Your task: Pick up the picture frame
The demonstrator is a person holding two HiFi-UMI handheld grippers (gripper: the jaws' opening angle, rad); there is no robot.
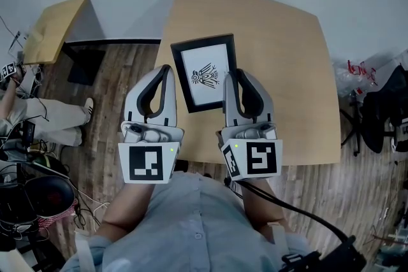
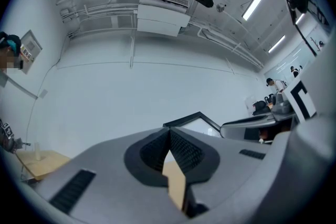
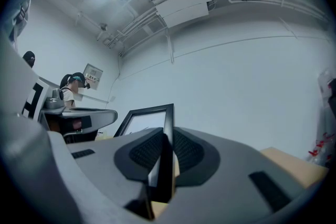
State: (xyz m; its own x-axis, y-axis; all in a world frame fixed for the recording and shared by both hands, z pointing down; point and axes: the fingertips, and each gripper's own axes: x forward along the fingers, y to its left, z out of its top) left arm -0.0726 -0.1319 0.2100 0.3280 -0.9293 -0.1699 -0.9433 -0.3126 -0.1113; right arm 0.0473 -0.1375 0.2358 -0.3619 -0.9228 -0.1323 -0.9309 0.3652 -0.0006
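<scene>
A black picture frame (image 1: 205, 73) with a white print of a bird figure sits over the light wooden table (image 1: 280, 73), between my two grippers. My right gripper (image 1: 231, 73) is shut on the frame's right edge; in the right gripper view the black edge (image 3: 167, 128) runs straight between the ribbed pads (image 3: 186, 152). My left gripper (image 1: 167, 68) lies beside the frame's left edge, apart from it. Its jaws meet at the tips with nothing between them (image 2: 169, 134). The frame's corner (image 2: 202, 122) shows past them to the right.
A smaller wooden table (image 1: 54, 25) stands at the far left by the white wall. A seated person's legs (image 1: 44, 114) and cables are at the left. A black chair with clothing (image 1: 382, 118) and a red-printed bag (image 1: 357, 70) stand at the right.
</scene>
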